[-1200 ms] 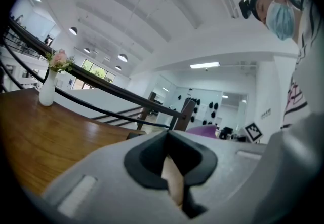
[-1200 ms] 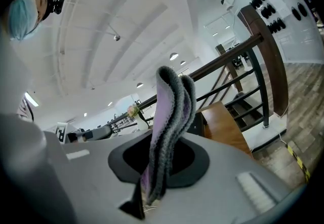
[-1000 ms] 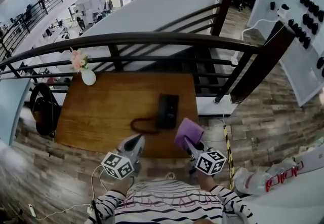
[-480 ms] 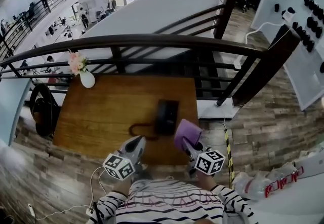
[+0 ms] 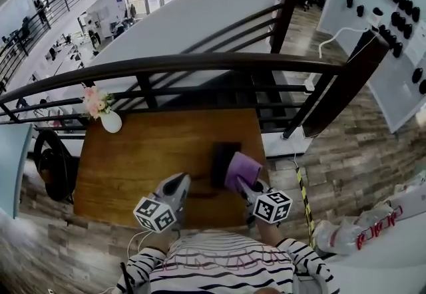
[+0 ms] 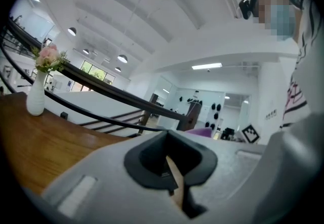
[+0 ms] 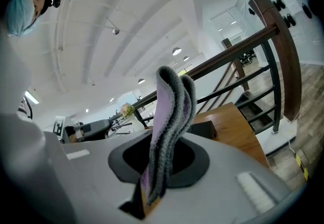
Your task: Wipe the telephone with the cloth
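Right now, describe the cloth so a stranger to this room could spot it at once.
Find the wooden table by the dark railing; a black telephone sits near its front right. The cloth is the folded purple piece at the telephone's right side, pinched in the right gripper, the only purple thing there.

The black rectangular telephone (image 5: 221,155) lies flat near the wooden table's (image 5: 146,153) right front. The folded purple cloth (image 5: 242,169), pinched upright by the right gripper (image 7: 150,191), overlaps the telephone's right edge.
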A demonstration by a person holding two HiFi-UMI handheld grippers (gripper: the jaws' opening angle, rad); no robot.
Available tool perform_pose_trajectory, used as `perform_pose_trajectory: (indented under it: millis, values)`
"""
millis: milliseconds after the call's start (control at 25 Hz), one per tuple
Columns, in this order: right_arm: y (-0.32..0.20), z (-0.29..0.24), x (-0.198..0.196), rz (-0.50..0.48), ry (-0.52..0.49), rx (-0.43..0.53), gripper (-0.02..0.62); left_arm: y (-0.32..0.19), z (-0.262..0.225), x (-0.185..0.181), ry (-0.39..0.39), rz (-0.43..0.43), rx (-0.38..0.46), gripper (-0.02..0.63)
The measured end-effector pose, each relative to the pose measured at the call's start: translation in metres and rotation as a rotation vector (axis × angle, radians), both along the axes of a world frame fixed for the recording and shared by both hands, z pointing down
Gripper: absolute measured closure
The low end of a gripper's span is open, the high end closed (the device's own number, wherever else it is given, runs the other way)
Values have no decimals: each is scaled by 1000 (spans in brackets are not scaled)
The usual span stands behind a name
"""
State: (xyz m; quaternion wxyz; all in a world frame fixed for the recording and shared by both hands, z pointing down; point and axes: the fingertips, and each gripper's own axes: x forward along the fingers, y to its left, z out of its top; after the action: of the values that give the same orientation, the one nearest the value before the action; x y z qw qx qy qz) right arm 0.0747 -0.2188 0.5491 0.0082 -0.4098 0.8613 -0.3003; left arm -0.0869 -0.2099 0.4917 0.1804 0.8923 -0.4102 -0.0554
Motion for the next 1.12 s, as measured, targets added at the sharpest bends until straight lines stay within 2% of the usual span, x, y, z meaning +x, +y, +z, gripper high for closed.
perform_pose_trajectory:
  millis: [600, 800, 960, 1120]
  values:
    - [-98, 41, -68, -47, 85, -36, 543, -43, 10, -44, 2, 40, -10, 607]
    - [-121, 73, -85, -88, 136, -100, 545, -46, 19, -53, 13, 22, -24, 607]
    - [-131, 102, -95, -121, 158, -188, 545, -44, 24, -62, 14, -2, -34, 607]
    - [-137, 120, -97, -126, 195, -242, 545, -43, 26, -69, 16, -26, -40, 608]
